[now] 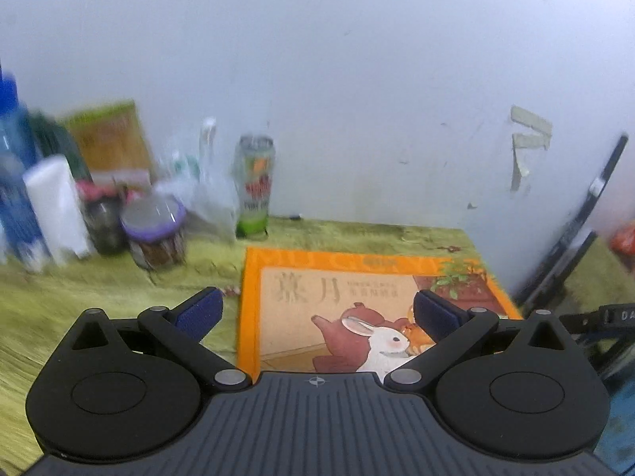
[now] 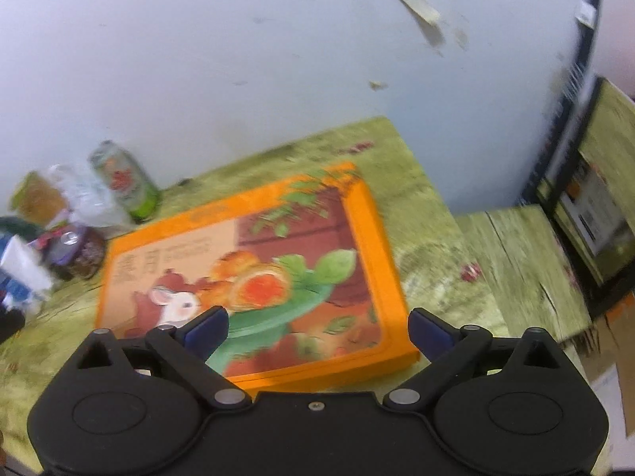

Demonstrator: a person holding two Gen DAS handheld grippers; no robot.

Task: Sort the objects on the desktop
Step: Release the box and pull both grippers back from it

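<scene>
Both grippers hang wide open and empty above an orange box on the green table.

The left gripper (image 1: 317, 309) has its blue pads spread far apart with nothing between them; the right gripper (image 2: 317, 327) is spread just as wide and also holds nothing. The orange box (image 2: 254, 273), printed with a white rabbit and a teapot, lies flat on the table (image 2: 428, 214) near the wall, touched by neither gripper. At the table's back left stands a blurred cluster: a green can (image 1: 254, 186), a purple-lidded jar (image 1: 154, 234), a clear plastic bag (image 1: 206, 198), a white carton (image 1: 55, 206) and a blue bottle (image 1: 12, 166).
</scene>
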